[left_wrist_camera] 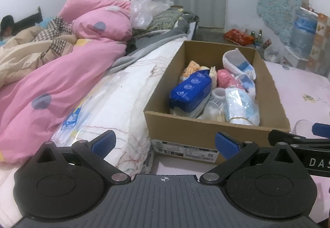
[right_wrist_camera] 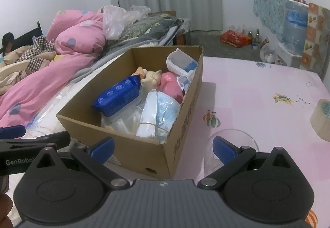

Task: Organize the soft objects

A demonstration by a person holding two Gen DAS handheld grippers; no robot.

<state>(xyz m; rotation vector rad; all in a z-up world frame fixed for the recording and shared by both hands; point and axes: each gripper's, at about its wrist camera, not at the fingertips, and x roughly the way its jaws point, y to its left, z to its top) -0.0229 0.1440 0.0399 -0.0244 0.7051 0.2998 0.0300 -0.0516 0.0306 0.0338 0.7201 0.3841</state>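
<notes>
A cardboard box (left_wrist_camera: 206,127) (right_wrist_camera: 132,145) stands on the pink bed sheet. It holds soft things: a blue tissue pack (left_wrist_camera: 190,90) (right_wrist_camera: 118,95), a bag of blue face masks (left_wrist_camera: 242,107) (right_wrist_camera: 163,111), a pink bundle (left_wrist_camera: 225,77) (right_wrist_camera: 171,85), white knitted booties (left_wrist_camera: 237,60) (right_wrist_camera: 181,61) and a cream plush (right_wrist_camera: 150,79). My left gripper (left_wrist_camera: 165,143) is open and empty, just in front of the box. My right gripper (right_wrist_camera: 163,145) is open and empty, at the box's near right corner.
A pink duvet (left_wrist_camera: 51,75) (right_wrist_camera: 41,83) and a plastic-wrapped white quilt (left_wrist_camera: 115,104) lie left of the box. A clear glass bowl (right_wrist_camera: 233,137) and a tape roll (right_wrist_camera: 321,118) sit on the sheet to the right. A water jug (right_wrist_camera: 294,28) stands by the far wall.
</notes>
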